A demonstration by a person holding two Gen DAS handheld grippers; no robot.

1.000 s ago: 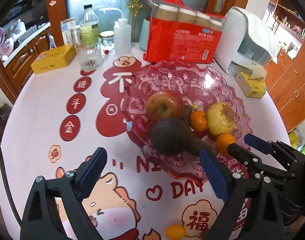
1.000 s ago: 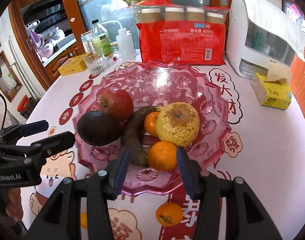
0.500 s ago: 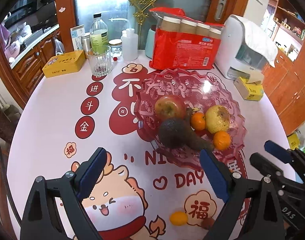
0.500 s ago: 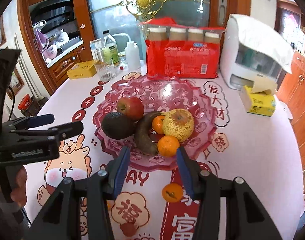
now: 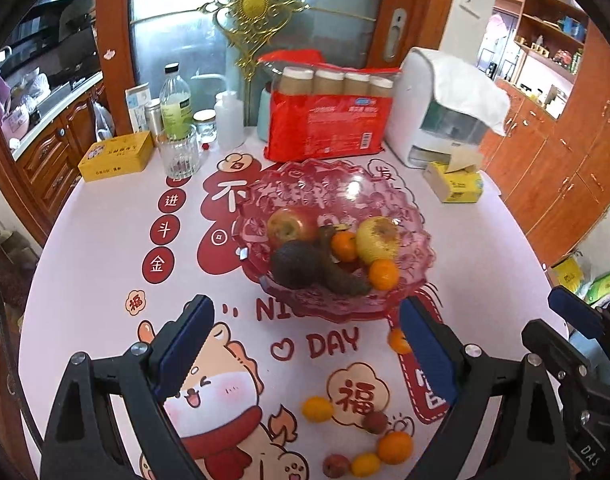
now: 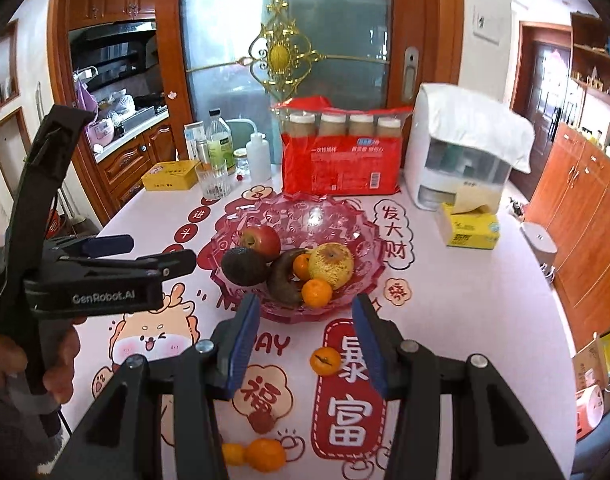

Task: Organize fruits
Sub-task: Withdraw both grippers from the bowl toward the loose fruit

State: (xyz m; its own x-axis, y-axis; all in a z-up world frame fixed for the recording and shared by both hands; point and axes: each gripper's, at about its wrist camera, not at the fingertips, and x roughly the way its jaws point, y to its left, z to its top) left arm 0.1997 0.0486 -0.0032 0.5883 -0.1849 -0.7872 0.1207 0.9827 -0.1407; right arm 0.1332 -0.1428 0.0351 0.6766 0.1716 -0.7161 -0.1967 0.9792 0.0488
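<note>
Both the left tongs (image 5: 301, 354) and right tongs (image 6: 305, 340) hang released and empty over the worktop (image 5: 105, 240). The bowl (image 6: 361, 228) already holds a crowded pile. Loose fruit, probably mandarins (image 6: 325, 361), lies nearby and could roll away if nudged.

Bowl (image 6: 369, 236) sits mid-bench (image 6: 485, 320). In it: apple (image 6: 261, 240) at back left, avocado (image 6: 243, 266) in front of it, pear (image 6: 331, 266) to the right, banana (image 6: 283, 280) betw. avocado & pear, 2 tangerines by the pear. Behind bowl: cup pack (image 6: 341, 158); dispenser (image 6: 461, 148) to its right, glass (image 6: 213, 184) & bottles to its left. In front of bowl, loose on bench: tangerine (image 6: 325, 361), more small fruit nearer the cam.
</note>
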